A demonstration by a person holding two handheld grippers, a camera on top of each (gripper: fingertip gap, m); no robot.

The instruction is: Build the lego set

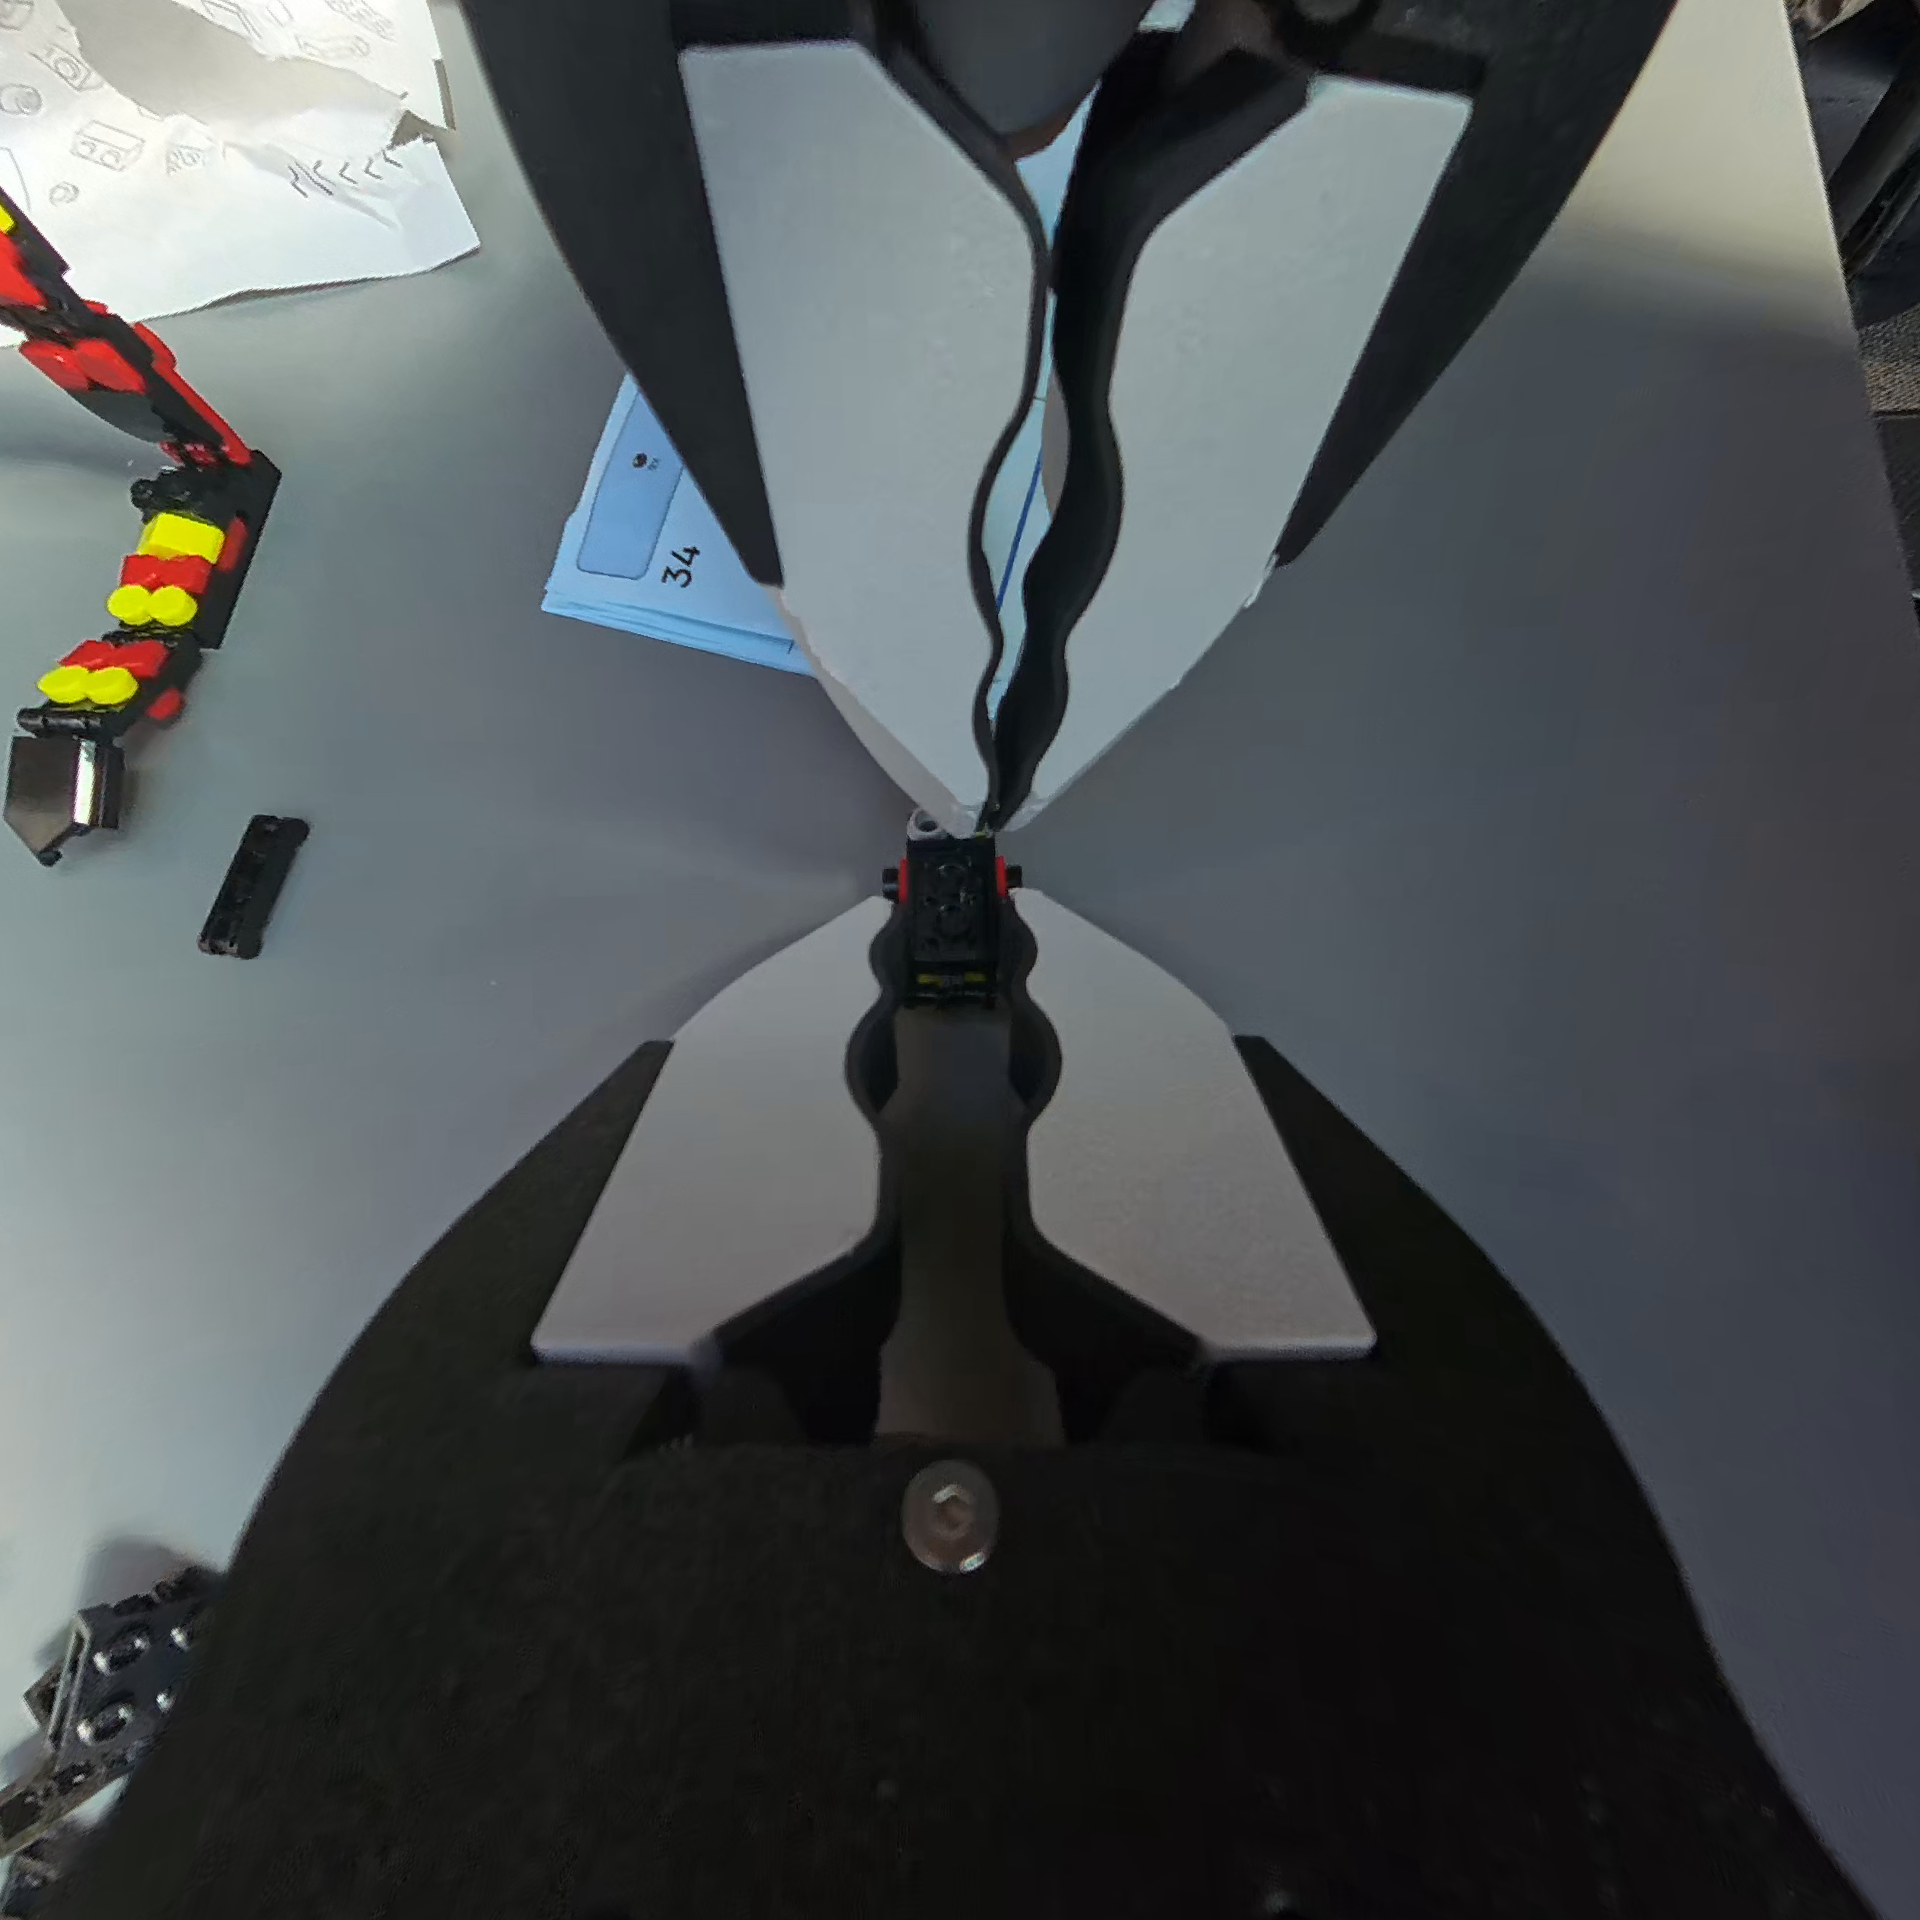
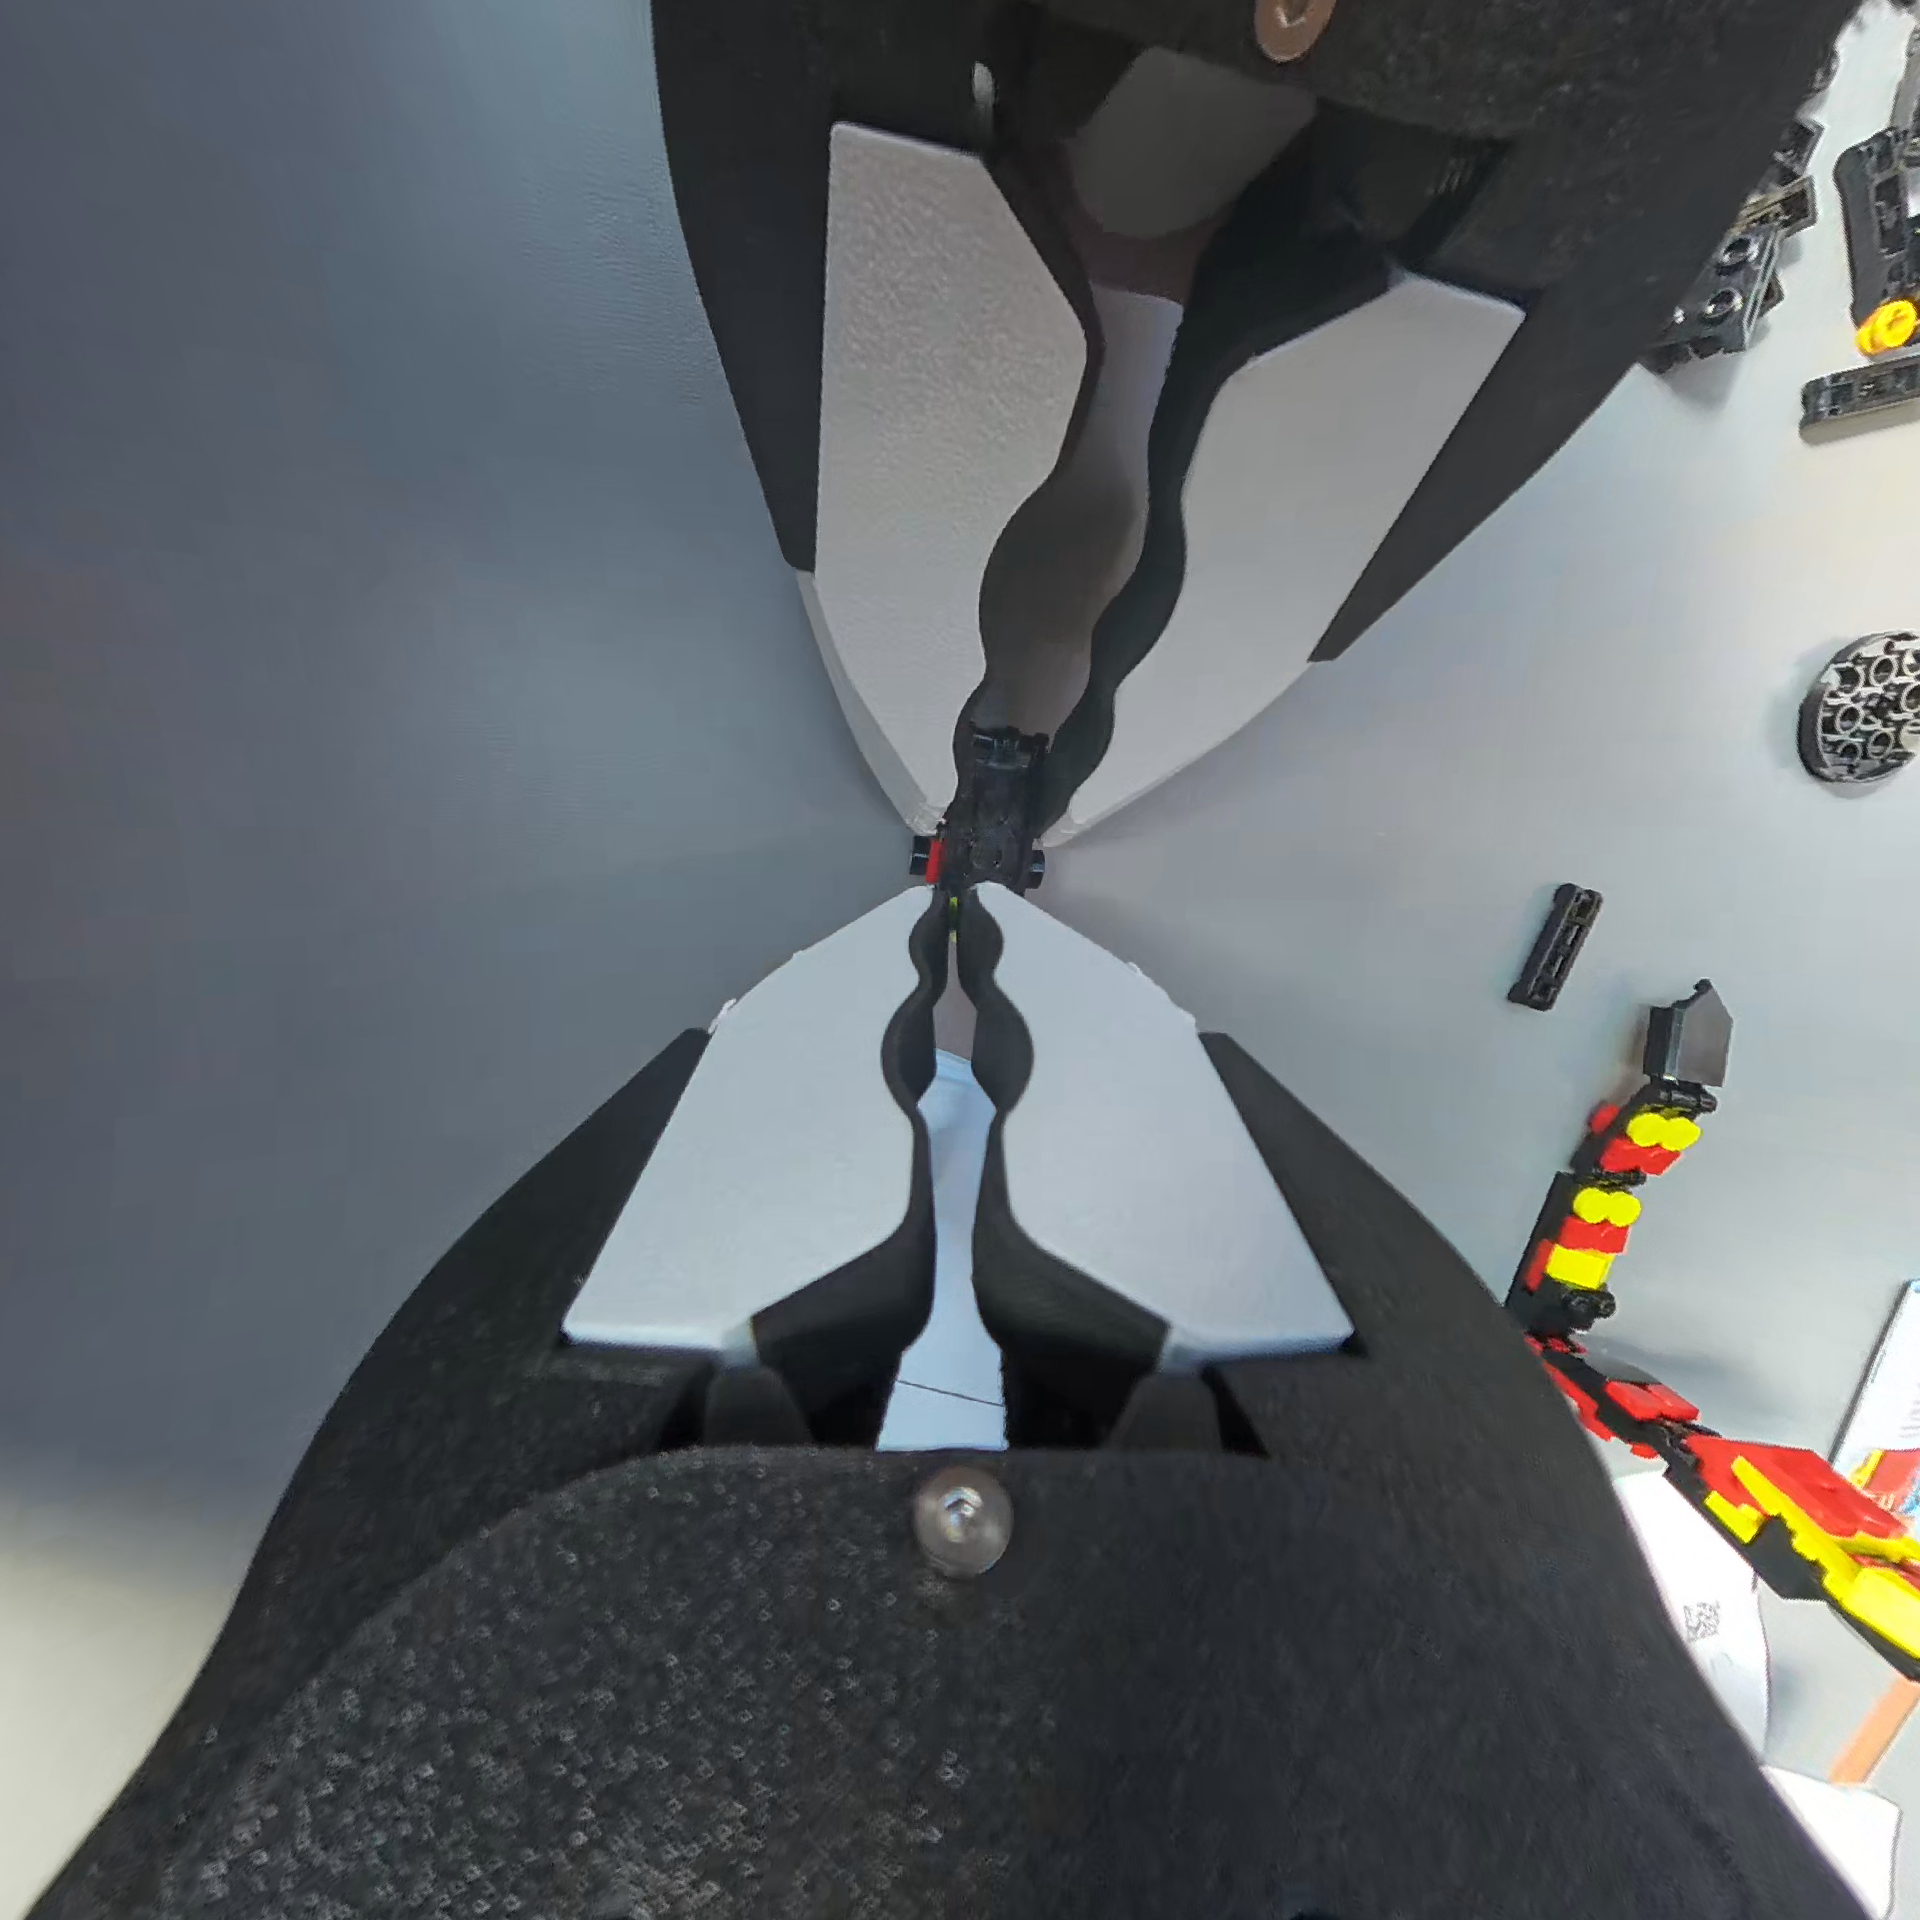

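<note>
- Left wrist view: the left tongs (image 1: 951, 961) are clamped on a small black lego assembly (image 1: 948, 925) with red bits at its sides, held up over the surface (image 1: 1507, 935).
- The right tongs (image 1: 997, 821) come in from the top of this view, tip to tip with the left pair — their wavy pads are pressed almost together, and their tips meet the top of the same assembly beside a small grey piece (image 1: 925, 824).
- The surface is plain matte grey. On its left lies a long black, red and yellow lego build (image 1: 156, 540), and just beside its near end a loose black beam (image 1: 252, 885).
- A crumpled white sheet (image 1: 229, 135) sits at top left, a pale blue instruction booklet (image 1: 644, 540) lies behind the right tongs, and dark perforated pieces (image 1: 104, 1704) show at bottom left.
- Right wrist view: the right tongs (image 2: 954, 914) are nearly shut, pinching the thin yellow-marked edge of the lego assembly (image 2: 982, 831) — the left tongs (image 2: 997, 769) grip its far end from above.
- Off to the right on the surface: black lego parts (image 2: 1756, 260) with a yellow piece (image 2: 1886, 324), a round black disc (image 2: 1865, 717), the loose beam (image 2: 1555, 945), and the long build (image 2: 1600, 1226) running down to the papers (image 2: 1870, 1392) at the lower right corner.
</note>
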